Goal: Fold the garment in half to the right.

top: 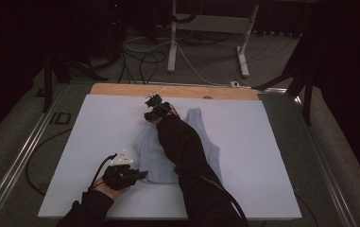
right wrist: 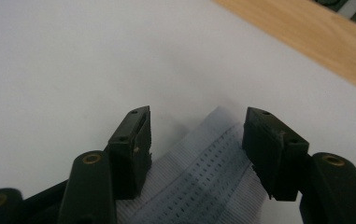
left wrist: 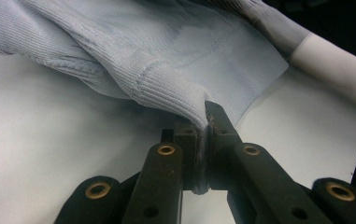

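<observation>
Dim lab or studio, white-topped table point(top: 97, 142), loose floor cables point(top: 142, 59), metal stand legs point(top: 172, 42)

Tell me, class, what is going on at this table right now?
A person is working on a pale blue sleeveless top spread on a white board, with a gripper in each hand. The left gripper is shut on the ribbed edge at the near side of the top. The right gripper has reached to the far end, where it hangs open over a strap end, with nothing clamped. It looks like an early step in folding or smoothing, though that is a guess.
</observation>
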The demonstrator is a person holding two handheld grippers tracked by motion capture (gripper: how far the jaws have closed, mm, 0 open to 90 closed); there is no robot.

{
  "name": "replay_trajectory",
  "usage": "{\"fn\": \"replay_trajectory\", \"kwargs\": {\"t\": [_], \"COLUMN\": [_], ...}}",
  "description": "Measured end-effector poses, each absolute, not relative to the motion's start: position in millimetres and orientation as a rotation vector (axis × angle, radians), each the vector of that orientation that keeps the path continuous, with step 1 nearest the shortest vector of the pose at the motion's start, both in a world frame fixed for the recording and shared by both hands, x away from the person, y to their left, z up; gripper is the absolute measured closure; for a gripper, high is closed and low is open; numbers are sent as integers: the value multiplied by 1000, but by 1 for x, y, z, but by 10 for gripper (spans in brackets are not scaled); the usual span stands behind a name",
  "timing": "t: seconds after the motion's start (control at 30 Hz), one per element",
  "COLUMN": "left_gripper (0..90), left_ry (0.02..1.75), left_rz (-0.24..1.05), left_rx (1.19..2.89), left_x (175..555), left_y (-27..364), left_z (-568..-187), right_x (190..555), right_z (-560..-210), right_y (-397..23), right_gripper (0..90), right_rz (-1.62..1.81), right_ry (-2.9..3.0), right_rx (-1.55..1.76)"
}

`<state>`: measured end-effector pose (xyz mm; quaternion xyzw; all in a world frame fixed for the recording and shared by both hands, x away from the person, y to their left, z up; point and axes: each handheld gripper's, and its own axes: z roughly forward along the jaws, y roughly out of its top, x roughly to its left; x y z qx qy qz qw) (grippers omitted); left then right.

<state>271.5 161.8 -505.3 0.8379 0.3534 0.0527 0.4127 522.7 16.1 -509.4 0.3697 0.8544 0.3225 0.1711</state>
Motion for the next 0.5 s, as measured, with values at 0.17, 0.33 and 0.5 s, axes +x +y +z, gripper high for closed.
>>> {"fn": "replay_trajectory", "kwargs": {"t": [0.17,0.33,0.5], "left_gripper": [865,865,865], "left_ry": [883,888,885], "left_rz": [135,129,136], "left_rx": [2108,2108,2109], "left_x": [272,272,271], "left_y": [161,161,161], "left_z": [-506,-506,-506], "right_x": [523,523,523], "right_z": [-517,-523,-522], "right_y": [18,18,17], "right_gripper": [492,567,706], "right_rz": [898,869,849], "right_ry": [2462,2469,2474], "right_rx": [1012,1014,980]}}
